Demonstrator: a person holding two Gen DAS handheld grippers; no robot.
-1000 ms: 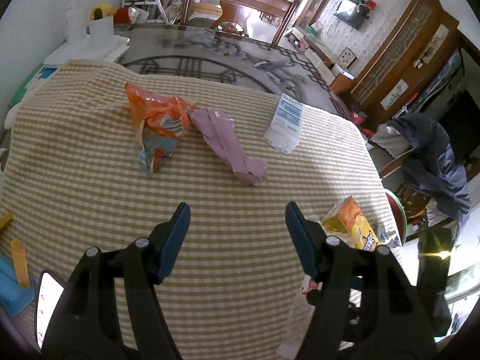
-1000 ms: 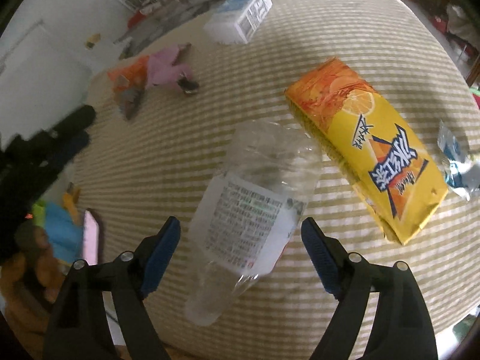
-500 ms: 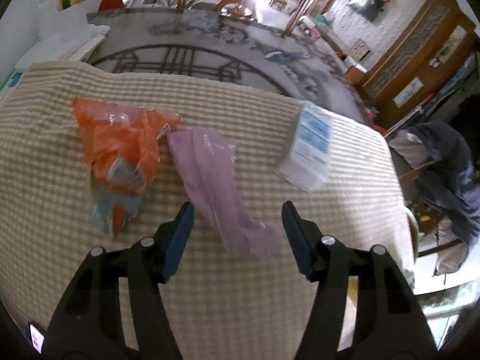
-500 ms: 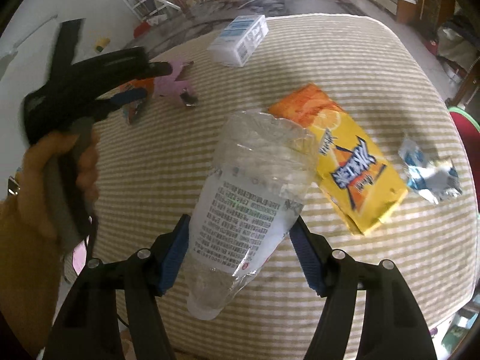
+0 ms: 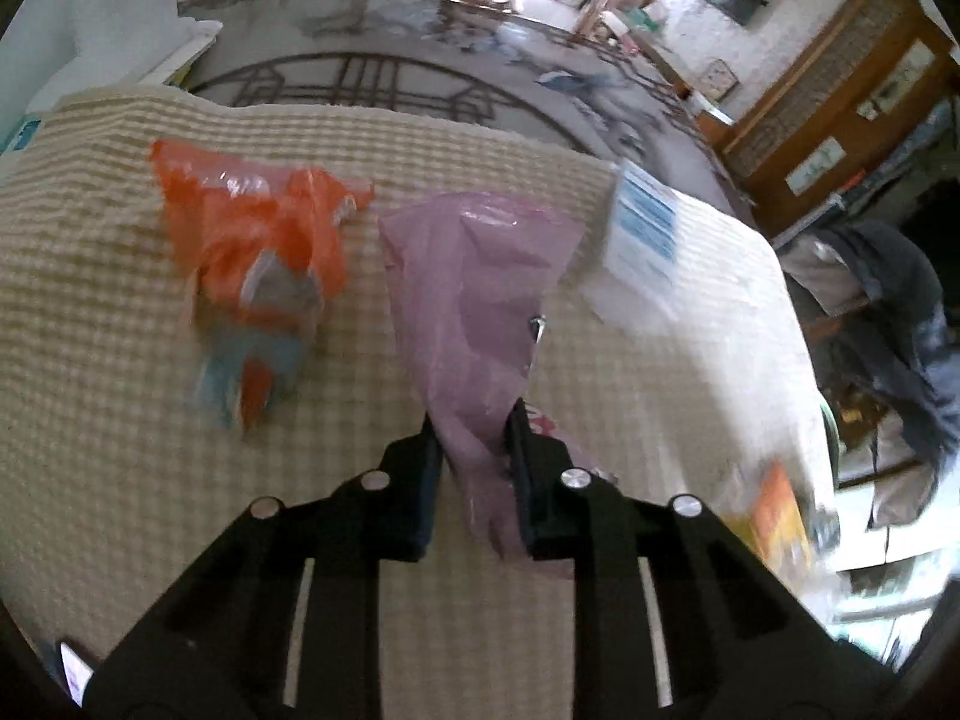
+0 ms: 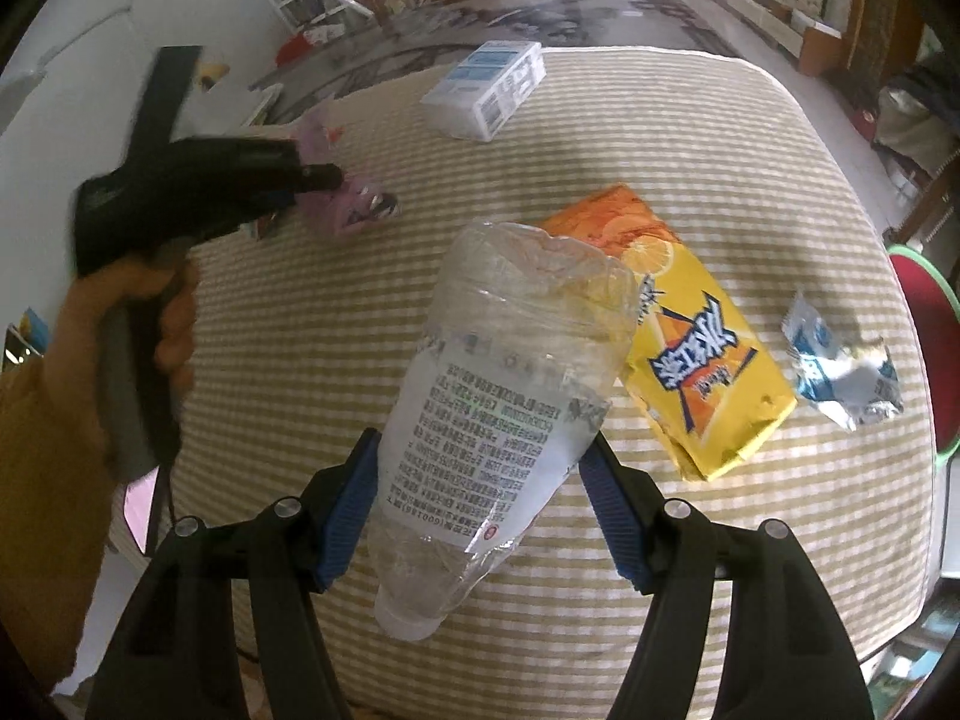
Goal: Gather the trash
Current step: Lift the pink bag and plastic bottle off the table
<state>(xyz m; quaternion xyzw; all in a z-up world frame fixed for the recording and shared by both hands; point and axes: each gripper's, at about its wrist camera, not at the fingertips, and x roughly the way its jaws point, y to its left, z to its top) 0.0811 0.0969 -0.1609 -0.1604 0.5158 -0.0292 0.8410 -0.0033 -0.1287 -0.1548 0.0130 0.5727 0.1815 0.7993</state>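
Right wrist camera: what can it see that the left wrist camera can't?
Only the right wrist view shows the clear plastic bottle clamped in the right gripper and the torn blue-and-white wrapper. Only the left wrist view shows the orange bag clearly. Both show the pink bag pinched in the left gripper, the white-and-blue tissue pack and the checked cloth.

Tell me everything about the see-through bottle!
The clear plastic bottle is empty and crumpled, with a white label covered in small dark print. It is tilted, its narrow neck end toward the camera, its dented bottom pointing away. The right gripper pinches it across the label, with the checked cloth behind it.
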